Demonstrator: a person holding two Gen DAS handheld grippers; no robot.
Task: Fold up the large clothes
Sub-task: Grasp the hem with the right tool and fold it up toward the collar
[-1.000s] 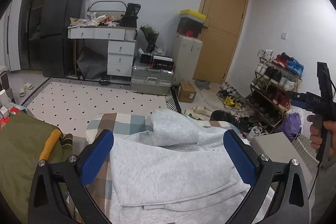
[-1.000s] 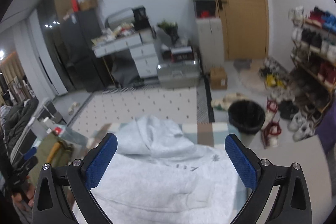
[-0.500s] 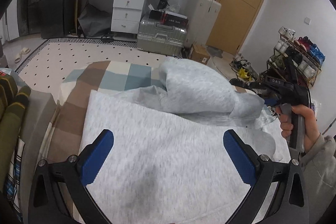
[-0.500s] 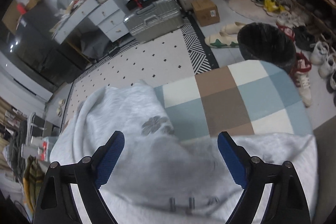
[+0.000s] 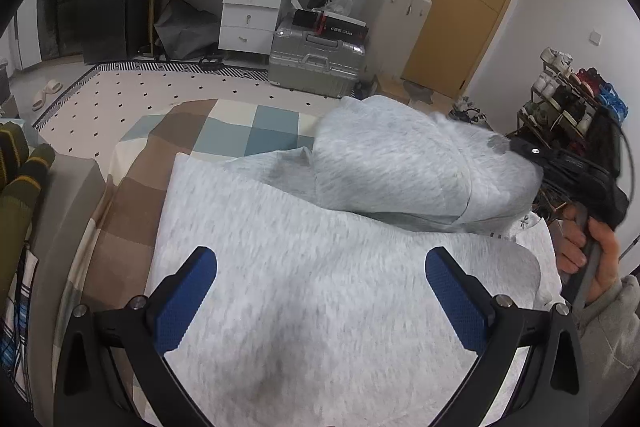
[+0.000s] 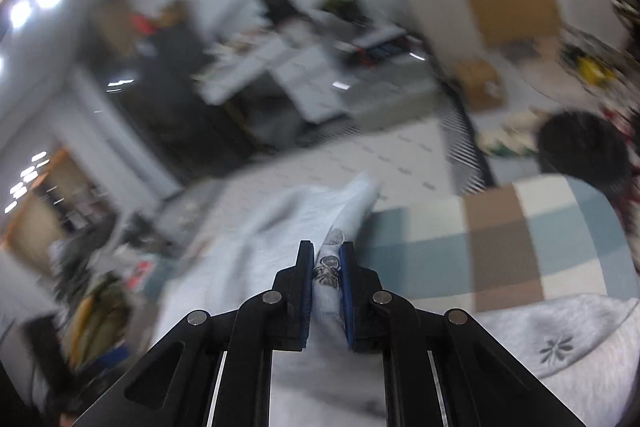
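Now the grey hoodie (image 5: 320, 287) fills the space under and ahead of the left tool (image 5: 320, 291), where a second ago more of the checked cover (image 5: 224, 131) showed; it lies spread on that cover. That tool's blue pads stand wide apart above the cloth, gripping nothing. Ahead and to its right, the hood is lifted by the right tool (image 6: 325, 279), whose jaws have just closed from fully spread onto a fold of printed fabric. A hand (image 5: 592, 251) holds its handle.
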